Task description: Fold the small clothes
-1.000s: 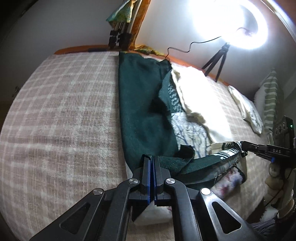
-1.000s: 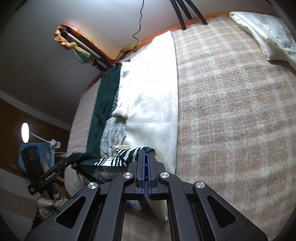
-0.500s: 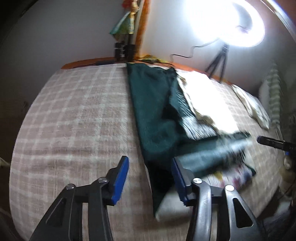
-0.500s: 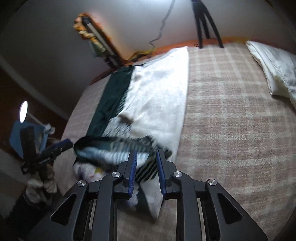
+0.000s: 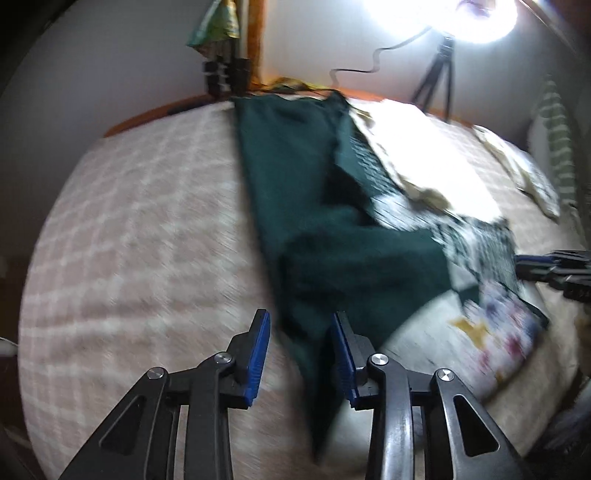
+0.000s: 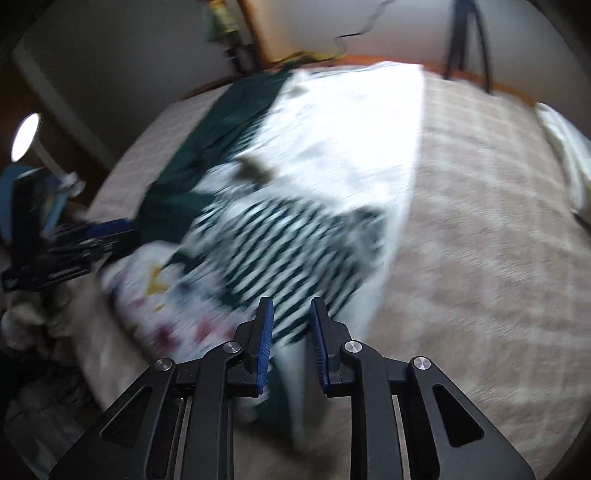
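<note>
Dim room, glaring ring light (image 5: 476, 14) upper right, heavy motion blur, fisheye-bent edges, dark vignetted corners

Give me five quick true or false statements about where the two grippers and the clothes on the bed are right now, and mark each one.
1. The left gripper is open. True.
2. The right gripper is clamped on the striped cloth. False: its jaws stand apart, holding nothing.
3. The dark green garment lies on the checked bedspread. True.
4. The striped cloth hangs in the air between the grippers. False: it lies on the other clothes on the bed.
5. A lit ring light on a tripod stands beyond the far side of the bed. True.
</note>
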The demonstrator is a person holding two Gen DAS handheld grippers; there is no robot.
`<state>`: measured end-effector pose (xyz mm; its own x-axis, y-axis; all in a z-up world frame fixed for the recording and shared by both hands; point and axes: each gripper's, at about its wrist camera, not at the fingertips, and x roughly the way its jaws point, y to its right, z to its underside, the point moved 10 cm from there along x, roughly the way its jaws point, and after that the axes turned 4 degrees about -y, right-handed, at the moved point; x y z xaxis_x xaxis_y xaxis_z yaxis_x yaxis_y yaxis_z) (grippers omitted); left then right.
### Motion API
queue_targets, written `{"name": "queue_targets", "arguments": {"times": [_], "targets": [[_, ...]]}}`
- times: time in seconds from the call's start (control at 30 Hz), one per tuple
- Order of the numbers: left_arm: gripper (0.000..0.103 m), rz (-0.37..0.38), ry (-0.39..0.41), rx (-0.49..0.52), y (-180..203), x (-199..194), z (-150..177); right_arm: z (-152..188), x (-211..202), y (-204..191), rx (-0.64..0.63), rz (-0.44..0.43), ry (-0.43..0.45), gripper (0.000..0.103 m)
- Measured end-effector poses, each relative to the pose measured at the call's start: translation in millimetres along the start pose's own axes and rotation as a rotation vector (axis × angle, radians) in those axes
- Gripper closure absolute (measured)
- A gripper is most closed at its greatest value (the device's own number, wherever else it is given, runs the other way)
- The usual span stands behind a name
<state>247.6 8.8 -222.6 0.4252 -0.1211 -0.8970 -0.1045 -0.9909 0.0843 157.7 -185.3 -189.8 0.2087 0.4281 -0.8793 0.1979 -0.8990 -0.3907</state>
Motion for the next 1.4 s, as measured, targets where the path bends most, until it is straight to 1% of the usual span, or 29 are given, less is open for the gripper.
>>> {"name": "queue_targets", "arguments": {"times": [0.07, 0.1, 0.13, 0.17, 0.2, 0.23, 0.27, 0.33, 0.4, 0.5, 0.6, 0.73, 0.93, 1.03, 1.17, 1.2, 1.23, 1.27, 1.3, 1.33, 1.37, 1.4], "targets": [[0.068, 0.005, 0.022, -0.028, -10.9, -6.2, -11.6, -7.7, -5.8, 16.3, 0.056, 0.029, 0.021, 0.084], [0.065, 0.008, 0.028, -0.037, -15.3, -8.8, -16.1, -12.3, -11.5, 21.5, 0.069, 0.03, 0.039, 0.084], [0.059, 0.014, 0.04, -0.045, -19.9, -13.8, -24.1, -16.5, -16.4, 25.1, 0.073, 0.031, 0.053, 0.084], [0.054, 0.016, 0.054, -0.049, -24.3, -18.5, -31.7, -21.8, -22.1, 28.1, 0.074, 0.033, 0.069, 0.082], [0.045, 0.014, 0.067, -0.053, -28.0, -22.1, -39.8, -27.8, -27.0, 30.4, 0.073, 0.029, 0.083, 0.08], [0.041, 0.012, 0.078, -0.055, -31.4, -24.4, -48.8, -35.4, -29.9, 31.6, 0.072, 0.025, 0.097, 0.073], [0.04, 0.013, 0.084, -0.057, -33.0, -25.2, -55.3, -42.6, -34.0, 34.3, 0.072, 0.023, 0.115, 0.066], [0.04, 0.027, 0.081, -0.068, -38.8, -22.6, -71.6, -58.5, -38.7, 40.4, 0.071, 0.023, 0.146, 0.062], [0.04, 0.035, 0.074, -0.081, -43.8, -16.1, -88.6, -74.8, -38.4, 45.2, 0.063, 0.023, 0.154, 0.062], [0.038, 0.056, 0.071, -0.083, -47.8, -5.5, -113.2, -98.0, -32.1, 55.2, 0.054, 0.01, 0.131, 0.062], [0.036, 0.073, 0.06, -0.098, -52.0, 12.5, -137.0, -125.4, -24.3, 75.4, 0.072, 0.012, 0.129, 0.062], [0.035, 0.114, 0.025, -0.137, -58.9, 47.6, -168.0, -157.1, -6.4, 103.4, 0.144, -0.04, 0.127, 0.062], [0.035, 0.116, 0.023, -0.175, -76.2, 89.8, -207.8, -200.2, 24.0, 133.2, 0.199, -0.074, 0.15, 0.062], [0.035, 0.135, 0.01, -0.194, -80.4, 112.9, -223.3, -216.3, 38.7, 141.3, 0.211, -0.104, 0.155, 0.062], [0.036, 0.165, 0.044, -0.194, -75.3, 122.3, -241.6, -236.7, 54.0, 149.7, 0.234, -0.15, 0.169, 0.062], [0.041, 0.157, 0.053, -0.189, -74.3, 123.1, -244.4, -241.1, 56.7, 150.7, 0.239, -0.16, 0.171, 0.062], [0.055, 0.151, 0.055, -0.184, -73.2, 124.8, -246.8, -245.7, 59.8, 151.1, 0.239, -0.165, 0.171, 0.062], [0.058, 0.14, 0.054, -0.177, -71.3, 126.9, -247.9, -250.2, 62.9, 150.7, 0.234, -0.165, 0.172, 0.062], [0.065, 0.138, 0.06, -0.17, -69.5, 127.6, -250.6, -253.2, 65.2, 149.8, 0.228, -0.166, 0.172, 0.062], [0.075, 0.142, 0.058, -0.16, -66.7, 128.6, -251.2, -256.4, 67.6, 147.0, 0.219, -0.172, 0.172, 0.062], [0.08, 0.143, 0.057, -0.15, -63.9, 129.2, -251.1, -258.7, 69.7, 144.0, 0.208, -0.181, 0.172, 0.062], [0.092, 0.141, 0.057, -0.141, -63.0, 129.3, -251.7, -260.8, 71.2, 139.5, 0.194, -0.183, 0.172, 0.065]]}}
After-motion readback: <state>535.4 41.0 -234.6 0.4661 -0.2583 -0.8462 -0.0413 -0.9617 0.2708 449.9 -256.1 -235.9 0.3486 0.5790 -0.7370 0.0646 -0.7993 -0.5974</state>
